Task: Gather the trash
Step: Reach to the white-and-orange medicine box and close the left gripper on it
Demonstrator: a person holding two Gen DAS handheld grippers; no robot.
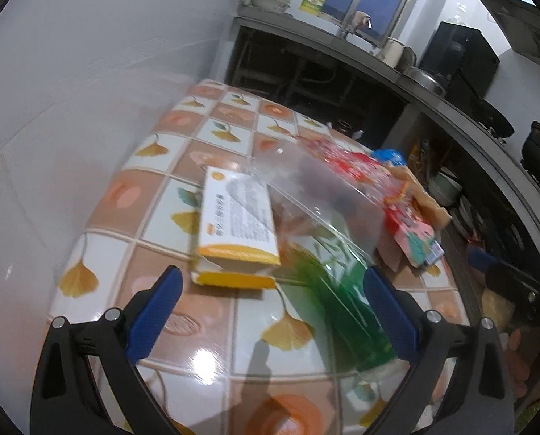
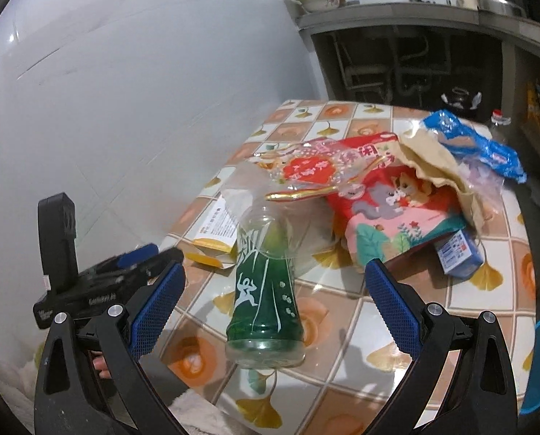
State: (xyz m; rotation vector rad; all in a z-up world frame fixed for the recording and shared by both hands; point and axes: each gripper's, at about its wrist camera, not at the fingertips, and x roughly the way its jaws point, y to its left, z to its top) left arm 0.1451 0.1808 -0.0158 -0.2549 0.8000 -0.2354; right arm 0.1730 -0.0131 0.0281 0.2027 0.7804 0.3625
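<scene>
On the tiled table (image 2: 342,311) patterned with ginkgo leaves, a green plastic bottle (image 2: 266,290) lies on its side amid the trash I am set to collect. My right gripper (image 2: 274,304) hangs just short of the bottle's base with its blue pads spread wide on either side, holding nothing. My left gripper (image 1: 271,311) is likewise wide open and empty, its right pad (image 1: 389,319) close against the bottle (image 1: 339,311), though I cannot tell whether they touch. Just beyond the bottle on its left rests a yellow and white carton (image 1: 237,232) with an open flap. Behind the bottle's neck lies a clear crinkled wrapper (image 2: 306,170), and to the bottle's right a red and pink snack bag (image 2: 400,221), a cream cloth (image 2: 436,170), a blue packet (image 2: 476,145) and a small blue box (image 2: 458,253). In the right wrist view, my left gripper (image 2: 150,259) shows left of the bottle.
</scene>
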